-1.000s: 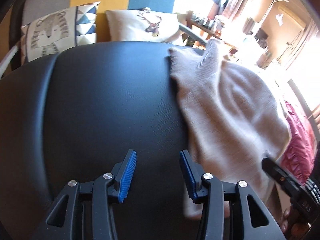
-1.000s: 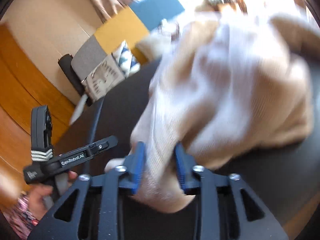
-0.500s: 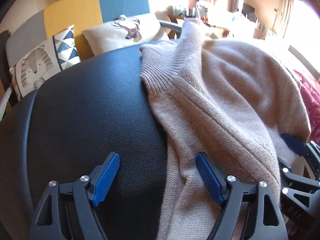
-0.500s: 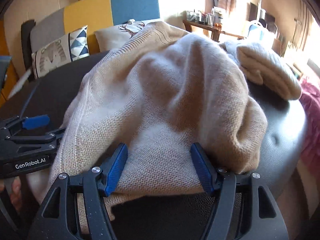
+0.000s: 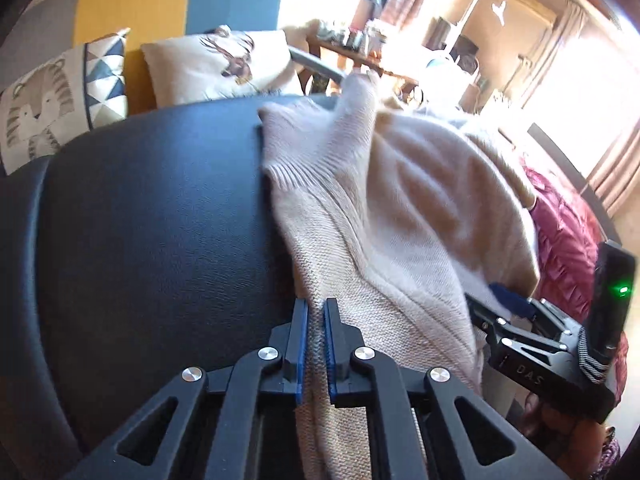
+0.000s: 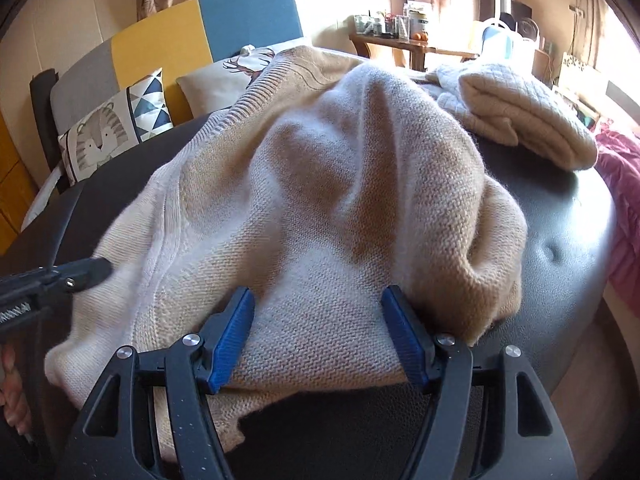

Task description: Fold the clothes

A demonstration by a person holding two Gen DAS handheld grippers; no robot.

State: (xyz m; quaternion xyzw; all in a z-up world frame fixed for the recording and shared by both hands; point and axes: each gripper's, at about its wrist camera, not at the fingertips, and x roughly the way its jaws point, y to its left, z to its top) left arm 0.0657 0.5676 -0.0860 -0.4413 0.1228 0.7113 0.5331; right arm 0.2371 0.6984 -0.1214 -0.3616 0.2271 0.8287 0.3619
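So left gripper [image 5: 315,344] pinches the sweater [image 5: 400,208] edge to pull it flat, right gripper [image 6: 320,340] gapes wide around a bunched fold, probably next grab

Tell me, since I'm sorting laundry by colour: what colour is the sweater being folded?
Beige, a plain knit sweater with ribbed edges; it shows best in the right wrist view.

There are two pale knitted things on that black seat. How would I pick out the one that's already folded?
Find the black padded leather seat. At its far right edge, nearest the crimson quilted fabric, lies the cream quilted-knit bundle. Unlike the loose beige ribbed-hem sweater, it is compactly folded.
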